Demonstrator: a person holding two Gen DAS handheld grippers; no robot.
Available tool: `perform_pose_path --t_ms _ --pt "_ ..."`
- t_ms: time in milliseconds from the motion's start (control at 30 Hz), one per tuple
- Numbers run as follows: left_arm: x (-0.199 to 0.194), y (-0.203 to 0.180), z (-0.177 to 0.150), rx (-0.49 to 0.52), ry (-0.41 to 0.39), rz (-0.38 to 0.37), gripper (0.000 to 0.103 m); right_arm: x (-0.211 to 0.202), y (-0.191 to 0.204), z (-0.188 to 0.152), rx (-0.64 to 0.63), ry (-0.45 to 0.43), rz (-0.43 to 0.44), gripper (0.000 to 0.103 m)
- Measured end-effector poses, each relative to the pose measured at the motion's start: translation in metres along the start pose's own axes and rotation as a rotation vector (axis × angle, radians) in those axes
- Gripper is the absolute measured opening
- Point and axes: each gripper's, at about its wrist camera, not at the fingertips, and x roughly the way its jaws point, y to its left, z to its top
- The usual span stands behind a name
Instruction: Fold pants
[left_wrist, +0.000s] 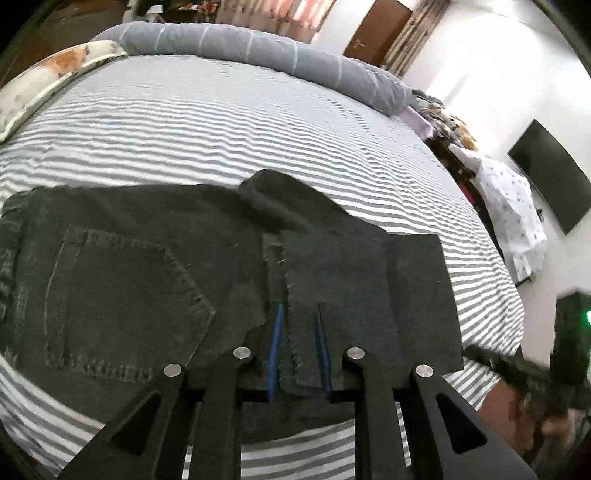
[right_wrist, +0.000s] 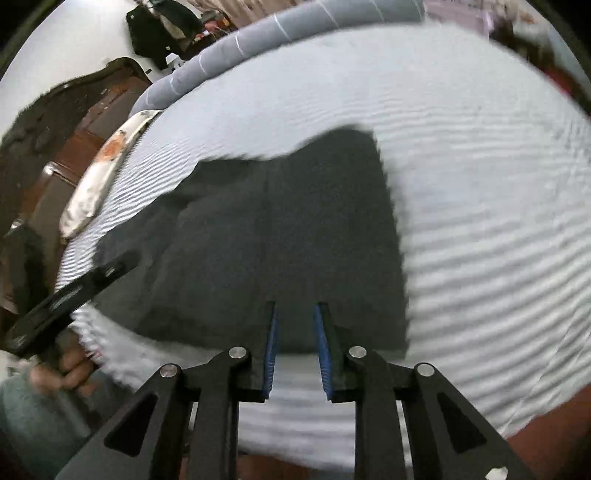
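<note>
The dark pants (left_wrist: 177, 266) lie folded on the striped bed sheet (left_wrist: 229, 122), filling the lower half of the left wrist view; a back pocket shows at lower left, and a frayed hem edge runs down the centre of the frame. The left tongs (left_wrist: 298, 332) stand over that hem with the jaws parted and a strip of cloth between the blue pads (left_wrist: 276, 332); the pads do not appear to press it, so the tongs read as released, though the near edge of the cloth is hidden behind the fingers. The right wrist view is heavily motion-blurred: the pants (right_wrist: 280, 236) appear only as a dark mass at centre, with seams and edges hard to make out. The right tongs (right_wrist: 297, 332) are spread, with nothing gripped. The left tongs' body (right_wrist: 70, 291) and the hand (right_wrist: 62, 369) holding it sit at the lower left edge, partly cut off. A grey bolster (left_wrist: 258, 48) and a patterned pillow (left_wrist: 55, 77) lie along the top of the bed in the upper left.
</note>
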Motion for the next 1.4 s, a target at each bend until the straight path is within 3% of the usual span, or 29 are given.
perform_pose_path --t_ms 300,400,500,700,1033,1200,1400 --pt "0.045 -0.019 -0.009 0.08 0.091 0.014 0.019 0.05 -0.008 0.09 -0.062 -0.062 -0.162 0.02" --pt "0.062 -0.013 -0.016 0.08 0.151 0.029 0.019 0.072 -0.014 0.103 -0.06 -0.02 -0.19 0.018" --pt "0.063 -0.009 -0.021 0.067 0.14 0.014 0.019 0.094 -0.021 0.106 -0.057 0.034 -0.198 0.017" --pt "0.063 -0.01 -0.019 0.07 0.16 0.02 0.019 0.086 -0.019 0.094 -0.056 0.04 -0.183 0.017" --pt "0.041 -0.008 -0.042 0.091 0.152 0.05 0.019 0.048 0.0 0.018 -0.112 0.056 -0.204 0.018" --pt "0.038 -0.007 -0.049 0.086 0.137 0.066 0.019 0.041 -0.002 -0.019 -0.069 0.069 -0.196 0.021" --pt "0.031 -0.002 -0.044 0.061 0.14 0.029 0.02 0.047 0.002 -0.015 -0.066 0.099 -0.207 0.026"
